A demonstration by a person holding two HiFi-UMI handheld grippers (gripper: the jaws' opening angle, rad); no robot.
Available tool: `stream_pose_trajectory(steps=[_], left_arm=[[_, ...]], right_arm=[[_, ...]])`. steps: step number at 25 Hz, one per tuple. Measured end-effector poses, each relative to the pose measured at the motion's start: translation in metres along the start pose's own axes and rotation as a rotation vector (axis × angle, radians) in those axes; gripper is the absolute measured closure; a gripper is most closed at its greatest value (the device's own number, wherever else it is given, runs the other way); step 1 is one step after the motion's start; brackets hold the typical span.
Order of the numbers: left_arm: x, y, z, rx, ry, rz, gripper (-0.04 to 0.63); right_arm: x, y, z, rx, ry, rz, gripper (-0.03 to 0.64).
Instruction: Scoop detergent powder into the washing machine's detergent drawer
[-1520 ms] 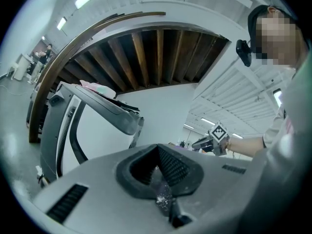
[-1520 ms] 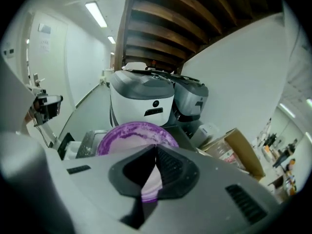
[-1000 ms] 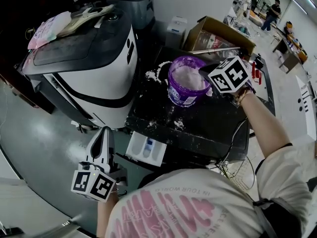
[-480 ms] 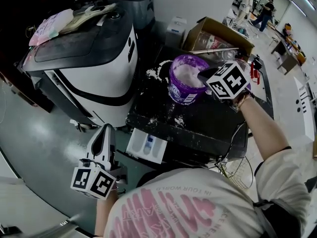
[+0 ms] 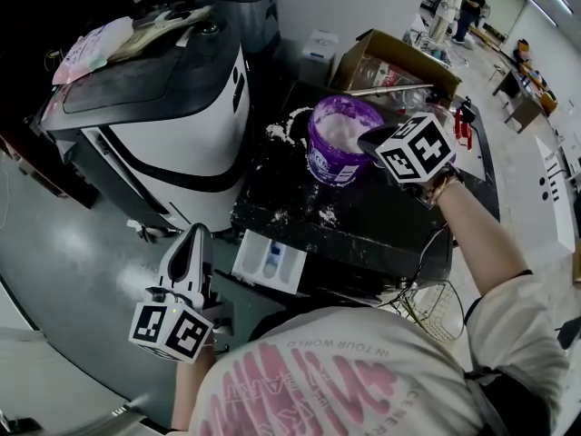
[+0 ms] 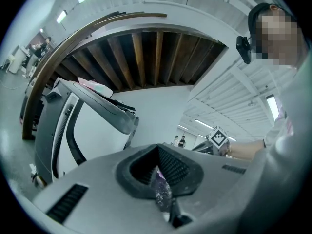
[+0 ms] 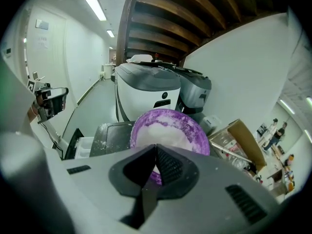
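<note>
Head view: detergent tub [image 5: 338, 148] on the desk [image 5: 381, 230], open drawer [image 5: 268, 263] below its front edge. Left gripper view: left gripper [image 6: 158, 167] fingers pressed together. Right gripper view: right gripper [image 7: 156, 155] fingers together over the tub; carried powder could spill crossing to the drawer.

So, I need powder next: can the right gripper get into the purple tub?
Likely yes: the right gripper sits beside the purple tub, which is lidless, with nothing between them.
</note>
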State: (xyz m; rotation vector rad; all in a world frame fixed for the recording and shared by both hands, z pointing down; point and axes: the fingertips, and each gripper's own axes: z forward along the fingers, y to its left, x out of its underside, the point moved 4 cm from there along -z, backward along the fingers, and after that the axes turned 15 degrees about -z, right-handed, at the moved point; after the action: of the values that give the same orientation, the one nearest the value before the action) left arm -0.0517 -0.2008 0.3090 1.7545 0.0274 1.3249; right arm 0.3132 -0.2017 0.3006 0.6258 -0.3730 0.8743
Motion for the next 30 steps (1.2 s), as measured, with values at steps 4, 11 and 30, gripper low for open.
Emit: stream_pose_trajectory(steps=[4, 11, 30], left_arm=[[0.0, -0.001, -0.003, 0.01, 0.003, 0.001, 0.595], [-0.002, -0.001, -0.01, 0.017, 0.009, 0.002, 0.595], [-0.004, -0.005, -0.02, 0.024, 0.012, 0.004, 0.595]], right_arm=[[-0.002, 0.007, -0.002, -0.003, -0.002, 0.007, 0.615], [-0.005, 0.014, -0.006, 0.001, -0.014, 0.036, 0.615], [-0.01, 0.016, -0.016, -0.034, -0.235, 0.432, 0.614]])
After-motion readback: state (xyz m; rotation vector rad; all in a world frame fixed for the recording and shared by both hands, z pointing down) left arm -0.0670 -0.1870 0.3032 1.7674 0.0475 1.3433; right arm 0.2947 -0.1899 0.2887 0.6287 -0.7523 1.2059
